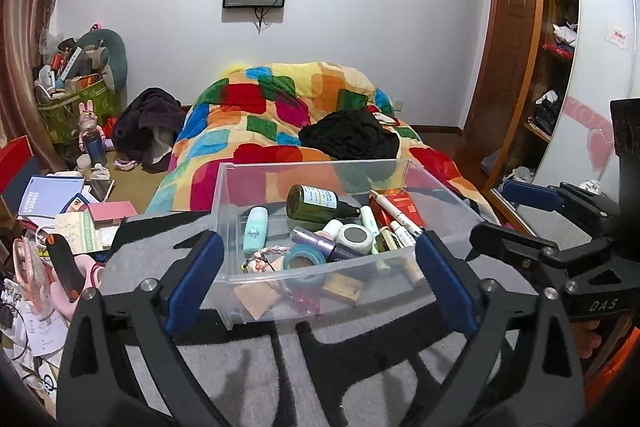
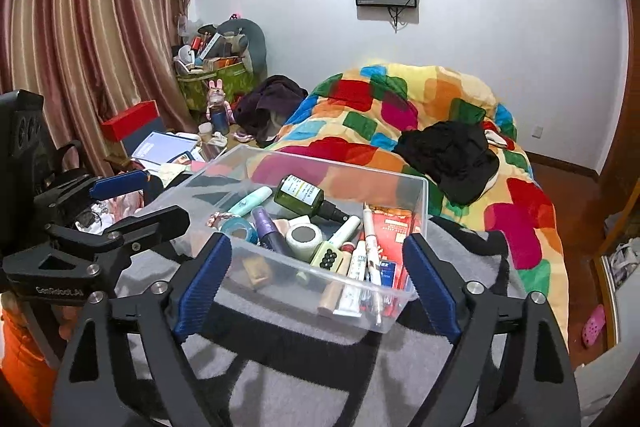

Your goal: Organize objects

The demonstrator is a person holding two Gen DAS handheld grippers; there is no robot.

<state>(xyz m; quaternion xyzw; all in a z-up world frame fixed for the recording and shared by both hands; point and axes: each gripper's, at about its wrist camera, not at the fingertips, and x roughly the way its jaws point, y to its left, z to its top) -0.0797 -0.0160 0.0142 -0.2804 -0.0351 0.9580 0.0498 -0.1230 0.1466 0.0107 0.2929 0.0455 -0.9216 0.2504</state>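
Left wrist view is showing my left gripper (image 1: 316, 273) spread wide, its blue pads flanking the near wall of the clear plastic bin (image 1: 280, 287) at centre frame, gripping nothing; the bin is sitting on a grey and black fleece blanket (image 1: 248, 367), holding a dark green glass bottle (image 1: 316, 203), a mint tube (image 1: 255, 229) and a roll of blue tape (image 1: 303, 257); my right gripper (image 2: 316, 281) is likewise gaping empty before the bin (image 2: 416, 187); a colourful patchwork quilt (image 2: 420, 99) is filling the upper right.
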